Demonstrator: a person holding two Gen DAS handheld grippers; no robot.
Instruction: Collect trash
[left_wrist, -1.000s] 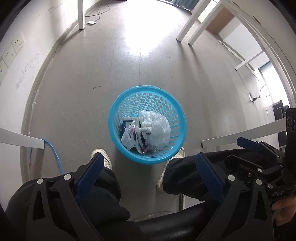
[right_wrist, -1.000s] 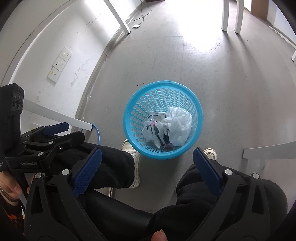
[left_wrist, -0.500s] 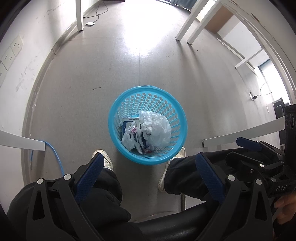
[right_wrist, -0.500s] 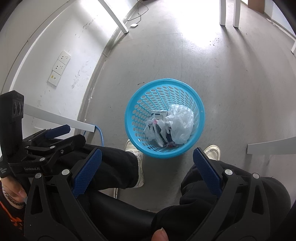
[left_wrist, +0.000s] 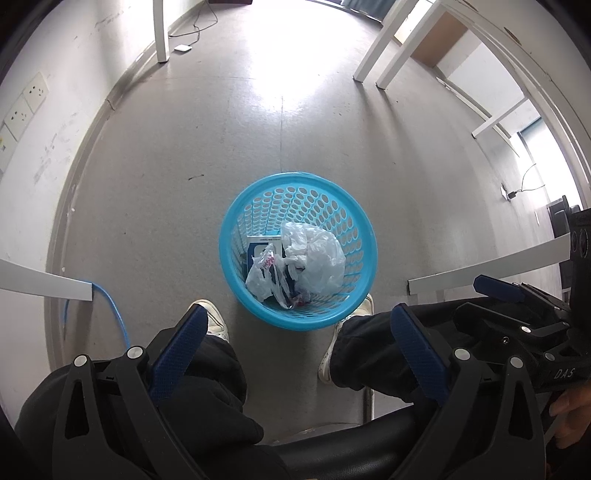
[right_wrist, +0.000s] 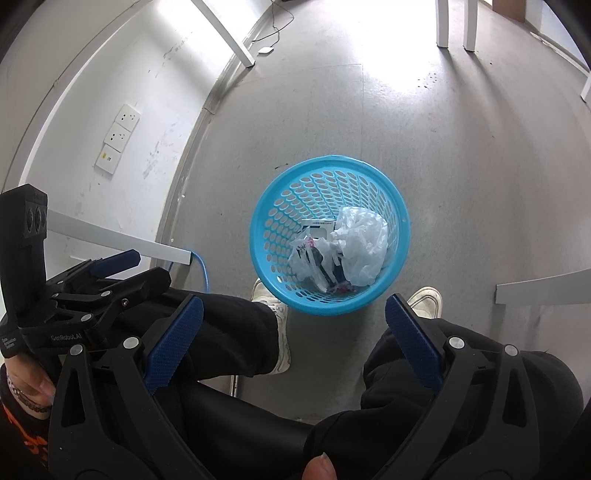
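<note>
Grippers: left gripper and right gripper, both black-framed with blue textured pads, are held above the seated person's lap – jaws spread wide, nothing between the pads.
Legs: black trousers fill the near foreground; white sneakers rest on the grey floor on either side of the basket.
Basket: round bright-blue perforated plastic basket stands on the floor between the feet, just beyond the open pads.
Trash: crumpled translucent white plastic bag lies inside the basket on its right; a smaller printed plastic bag sits beside it, over a blue-and-white box.
Cable: thin blue cable runs down by a white table leg at left.
Wall: white wall sockets sit on the left wall – farther off, white table legs stand in bright light.
</note>
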